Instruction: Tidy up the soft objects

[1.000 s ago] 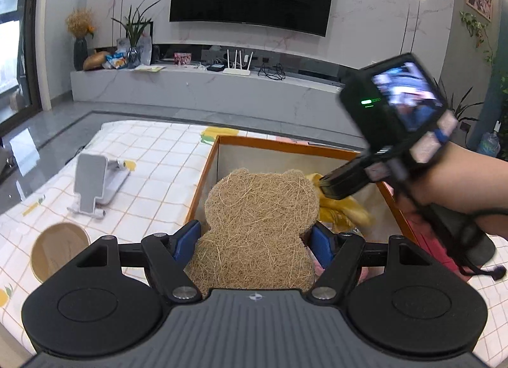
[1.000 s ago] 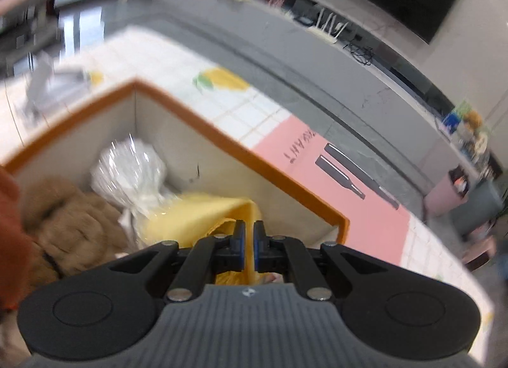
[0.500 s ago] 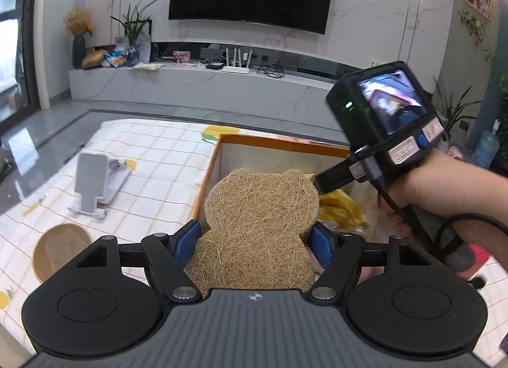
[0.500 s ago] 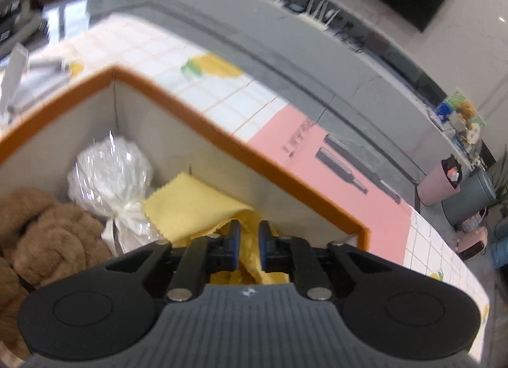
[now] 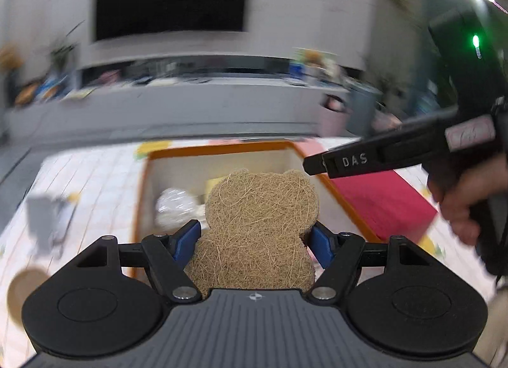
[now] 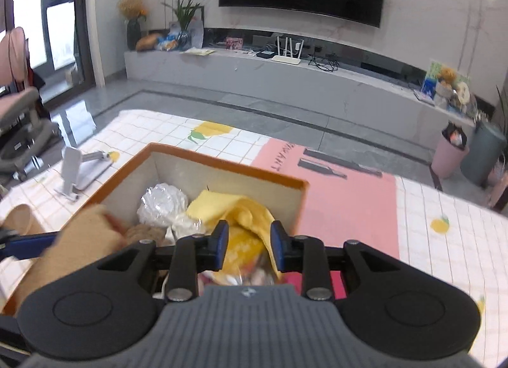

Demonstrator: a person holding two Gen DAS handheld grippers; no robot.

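Bear-shaped fibre pad [image 5: 258, 225]: coarse, flat, clamped in left gripper [image 5: 255, 241] | right gripper [image 6: 248, 242]: previously shut, opening, yellow cloth [image 6: 235, 212] released at 12 o'clock

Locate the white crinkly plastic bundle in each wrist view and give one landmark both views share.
Left wrist view: the white plastic bundle lies blurred inside the box, left of centre, just left of the bear-shaped fibre pad that the left gripper holds.
Right wrist view: it lies inside the box, left of the yellow cloth.
Shared landmark: the box's orange rim.
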